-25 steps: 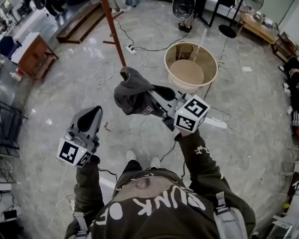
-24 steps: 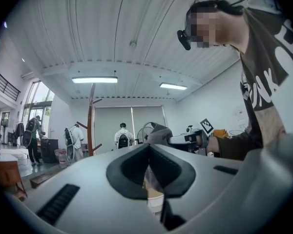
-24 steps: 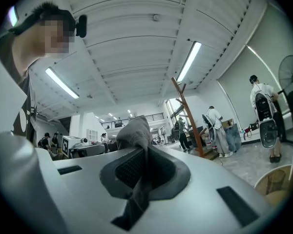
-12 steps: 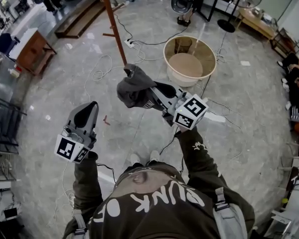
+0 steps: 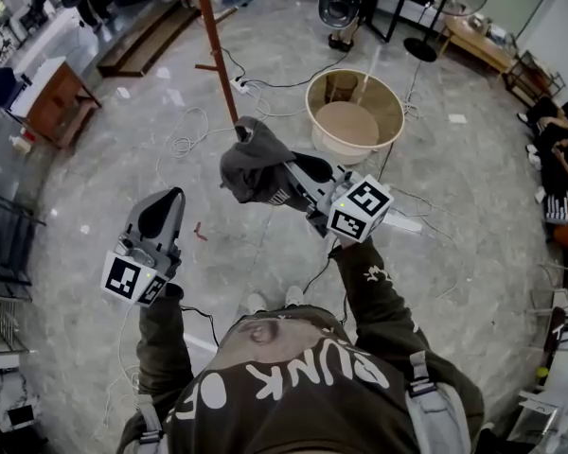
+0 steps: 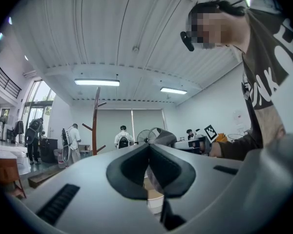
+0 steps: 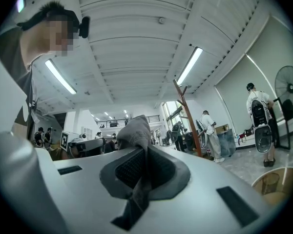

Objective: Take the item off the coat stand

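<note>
Head view: right hand-held gripper (image 5: 286, 185) clamps the grey garment (image 5: 249, 162); left hand-held gripper (image 5: 173, 199), at 8 o'clock, is closed and empty.

Garment (image 5: 251, 164) sits in the jaws of the right gripper (image 5: 286, 180), ahead of the person and above the floor (image 5: 104, 173). Coat stand (image 5: 218, 50) stands beyond it, apart. Tub (image 5: 346, 155) rests on the floor right of the stand. Left gripper (image 5: 164, 204) is left of the garment, well apart.

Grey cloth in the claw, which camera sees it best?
The head view: the whole grey garment hangs bunched from the shut right gripper. The right gripper view shows only a fold of it pinched; the left gripper view, at most a small grey lump.
</note>
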Tool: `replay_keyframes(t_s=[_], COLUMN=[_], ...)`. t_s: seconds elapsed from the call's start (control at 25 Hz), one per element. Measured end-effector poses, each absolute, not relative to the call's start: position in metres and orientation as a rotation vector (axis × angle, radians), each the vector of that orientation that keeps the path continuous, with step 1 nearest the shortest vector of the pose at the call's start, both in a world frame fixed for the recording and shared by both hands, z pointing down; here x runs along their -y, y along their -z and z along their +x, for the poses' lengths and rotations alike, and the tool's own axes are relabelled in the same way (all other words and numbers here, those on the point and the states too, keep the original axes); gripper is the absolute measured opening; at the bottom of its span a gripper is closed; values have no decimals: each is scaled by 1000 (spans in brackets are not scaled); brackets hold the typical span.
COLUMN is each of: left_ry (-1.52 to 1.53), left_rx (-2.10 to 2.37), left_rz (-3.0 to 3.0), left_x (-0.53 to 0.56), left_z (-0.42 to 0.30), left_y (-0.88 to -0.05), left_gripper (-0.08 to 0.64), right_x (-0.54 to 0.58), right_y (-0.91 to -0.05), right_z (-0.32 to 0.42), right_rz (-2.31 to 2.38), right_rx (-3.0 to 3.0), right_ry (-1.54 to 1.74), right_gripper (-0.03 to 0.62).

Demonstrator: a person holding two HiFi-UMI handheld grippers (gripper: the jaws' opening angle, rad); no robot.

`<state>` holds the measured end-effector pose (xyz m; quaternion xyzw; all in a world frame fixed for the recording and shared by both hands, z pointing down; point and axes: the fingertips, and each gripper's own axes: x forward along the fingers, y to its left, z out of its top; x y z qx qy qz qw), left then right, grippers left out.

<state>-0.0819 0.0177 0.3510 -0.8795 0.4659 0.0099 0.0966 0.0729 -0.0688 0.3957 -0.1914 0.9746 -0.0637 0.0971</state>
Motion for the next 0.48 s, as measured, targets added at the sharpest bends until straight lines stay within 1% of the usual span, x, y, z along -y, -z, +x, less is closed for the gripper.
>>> replay_keyframes(t_s=[0.48], left_ry=[-27], left_rx=[-1367], left_rz=[-2602], left_x=[-15], left_z=[-82], left_y=[-349], left_gripper=[5], right_x=[71], right_y=[-393], right_z=[71], right_rz=[-563], right_rx=[-2882], right_ry=[186], right_gripper=[12])
